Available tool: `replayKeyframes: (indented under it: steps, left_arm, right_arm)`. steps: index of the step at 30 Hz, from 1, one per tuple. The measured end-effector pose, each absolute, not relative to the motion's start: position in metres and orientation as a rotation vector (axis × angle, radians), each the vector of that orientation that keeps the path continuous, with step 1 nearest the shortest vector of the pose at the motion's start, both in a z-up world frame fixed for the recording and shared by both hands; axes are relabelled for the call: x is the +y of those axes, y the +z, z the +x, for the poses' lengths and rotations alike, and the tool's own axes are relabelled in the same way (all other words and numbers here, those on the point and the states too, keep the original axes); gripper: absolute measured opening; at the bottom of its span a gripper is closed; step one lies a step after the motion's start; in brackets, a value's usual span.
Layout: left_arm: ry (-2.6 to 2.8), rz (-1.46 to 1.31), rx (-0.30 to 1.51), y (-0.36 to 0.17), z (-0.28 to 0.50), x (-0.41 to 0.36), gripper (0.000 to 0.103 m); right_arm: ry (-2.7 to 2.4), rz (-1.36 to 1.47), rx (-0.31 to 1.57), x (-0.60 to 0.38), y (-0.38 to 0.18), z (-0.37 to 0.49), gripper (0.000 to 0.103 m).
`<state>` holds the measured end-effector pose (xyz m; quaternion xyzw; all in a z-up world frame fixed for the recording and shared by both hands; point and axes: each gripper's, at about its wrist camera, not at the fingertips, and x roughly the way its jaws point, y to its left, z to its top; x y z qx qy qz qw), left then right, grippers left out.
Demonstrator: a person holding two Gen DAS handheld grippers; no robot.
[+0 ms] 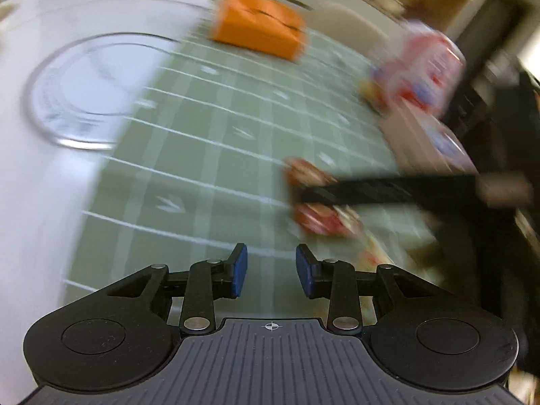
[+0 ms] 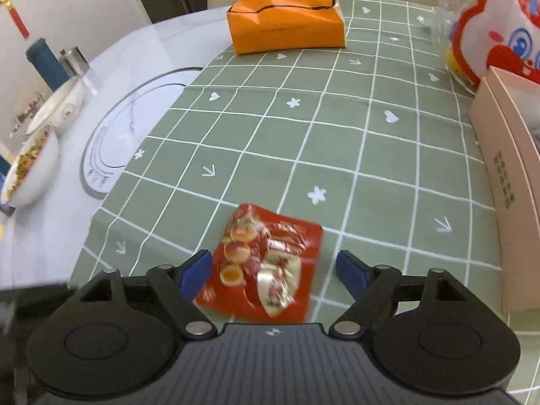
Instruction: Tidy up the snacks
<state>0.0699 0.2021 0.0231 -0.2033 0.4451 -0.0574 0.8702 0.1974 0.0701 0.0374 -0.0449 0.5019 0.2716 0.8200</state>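
A red snack packet [image 2: 266,260] lies on the green checked tablecloth [image 2: 303,135]. My right gripper [image 2: 273,273] is open, with its blue pads either side of the packet, just above it. In the blurred left wrist view my left gripper [image 1: 271,273] is open and empty over the cloth [image 1: 202,141]. The same red packet [image 1: 317,199] shows ahead to the right there, crossed by the black finger of the right gripper. A pink open box [image 2: 506,182] stands at the right edge.
An orange pouch [image 2: 287,23] lies at the far side of the cloth. A white and red snack bag [image 2: 499,23] stands at the far right. Bowls of food [image 2: 30,165], a blue bottle [image 2: 45,64] and a glass turntable [image 2: 125,128] sit at the left.
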Motion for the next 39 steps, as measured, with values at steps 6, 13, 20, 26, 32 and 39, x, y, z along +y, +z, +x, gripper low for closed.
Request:
replayKeyframes:
  steps: [6,13,20,26,32,39]
  left_arm:
    - [-0.265,-0.274,0.964,0.029,0.070,0.153,0.036]
    - [-0.327,-0.222,0.982,0.030,0.084,0.115,0.035]
    - [-0.392,-0.182,1.021,0.026,0.083,0.057,0.035]
    - [-0.394,-0.202,1.055,0.029,0.072,0.023,0.035]
    - [-0.258,-0.125,1.041,0.051,0.057,0.027,0.036]
    - [-0.053,-0.335,1.164,0.059,0.037,0.065,0.035]
  right_arm:
    - [0.575,-0.283,1.020,0.067,0.038,0.187,0.064]
    - [0.540,-0.253,1.047,-0.016,0.060,0.161,0.040]
    - [0.434,-0.204,1.061,-0.106,0.055,0.146,0.039]
    - [0.373,-0.206,1.036,-0.159,0.054,0.137,0.040]
    - [0.363,-0.213,1.044,-0.192,0.042,0.133,0.067]
    - [0.403,-0.159,1.060,-0.197,0.033,0.129,0.077]
